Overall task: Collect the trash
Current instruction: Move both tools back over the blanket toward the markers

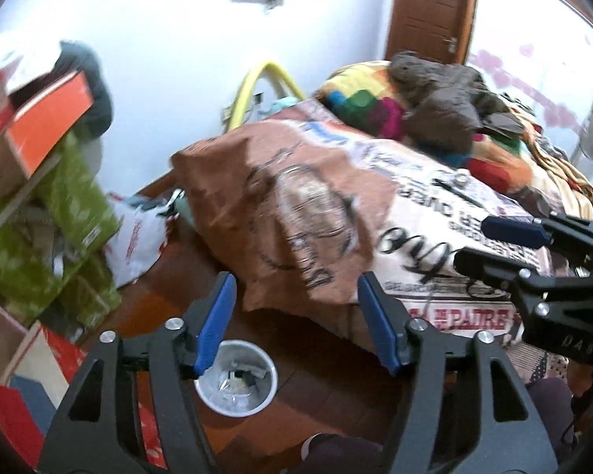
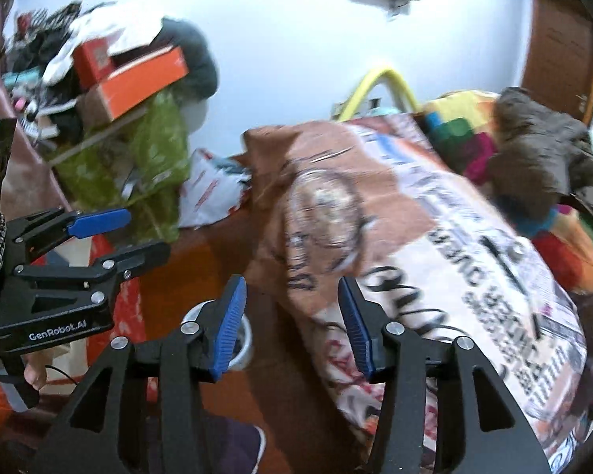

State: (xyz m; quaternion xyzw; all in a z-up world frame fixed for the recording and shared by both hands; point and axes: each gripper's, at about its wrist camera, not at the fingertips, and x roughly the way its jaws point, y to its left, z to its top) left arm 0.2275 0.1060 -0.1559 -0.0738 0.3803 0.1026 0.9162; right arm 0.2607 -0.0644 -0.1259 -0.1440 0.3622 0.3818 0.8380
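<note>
Blue-padded tools (image 1: 296,320) (image 2: 290,326) agape, level

A pale wall (image 1: 170,39) stands far off, a brown door (image 1: 429,8) at far right. The bed (image 1: 375,197) (printed blanket, bright quilt) fills the right, above dark wooden floor (image 1: 316,363).
</note>
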